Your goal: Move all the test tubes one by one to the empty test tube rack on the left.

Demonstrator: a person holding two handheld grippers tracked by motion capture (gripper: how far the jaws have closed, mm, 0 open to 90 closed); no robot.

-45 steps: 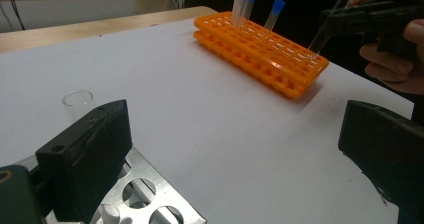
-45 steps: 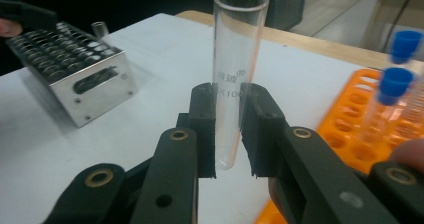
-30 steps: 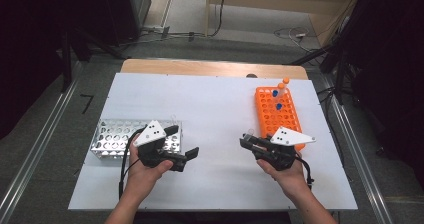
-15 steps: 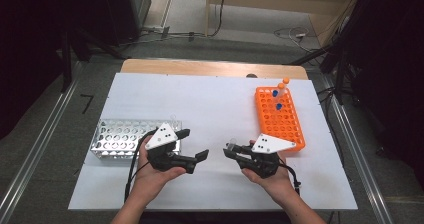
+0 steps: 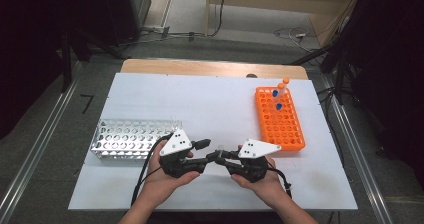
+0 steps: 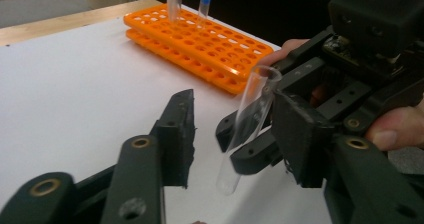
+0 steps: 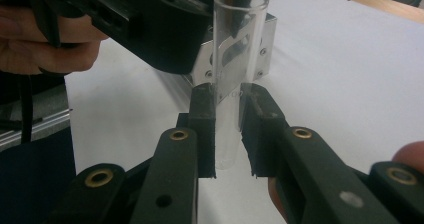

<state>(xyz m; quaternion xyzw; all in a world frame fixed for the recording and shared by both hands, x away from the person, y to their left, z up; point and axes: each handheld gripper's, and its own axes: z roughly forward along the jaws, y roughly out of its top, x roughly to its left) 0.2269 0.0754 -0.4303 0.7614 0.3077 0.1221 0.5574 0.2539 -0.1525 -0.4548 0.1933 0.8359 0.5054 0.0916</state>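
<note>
— Two tools on the white worktop point(image 5: 210, 99), high view: where do they stand?

— Left tool point(image 5: 209, 153) and right tool point(image 5: 218, 156) meet tip to tip at the near middle. Grey perforated rack point(image 5: 131, 139) at the near left; orange rack point(image 5: 279, 119) at the far right, carrying capped tubes point(image 5: 278, 95).

— Left gripper view?

— Clear glass tube point(image 6: 247, 126), uncapped, tilted, mouth up, held by the right tool point(image 6: 250, 144) facing in. The left tool point(image 6: 235, 134) has its jaws around that tube; they have just been closing, one pad point(image 6: 181, 134) apart from the glass, the other just beside it, contact unclear.

— Right gripper view?

— Right tool point(image 7: 228, 129) clamped on the tube point(image 7: 235, 64), pads on both sides of its lower half, upper half standing above the jaws. Grey rack point(image 7: 260, 49) behind.
</note>
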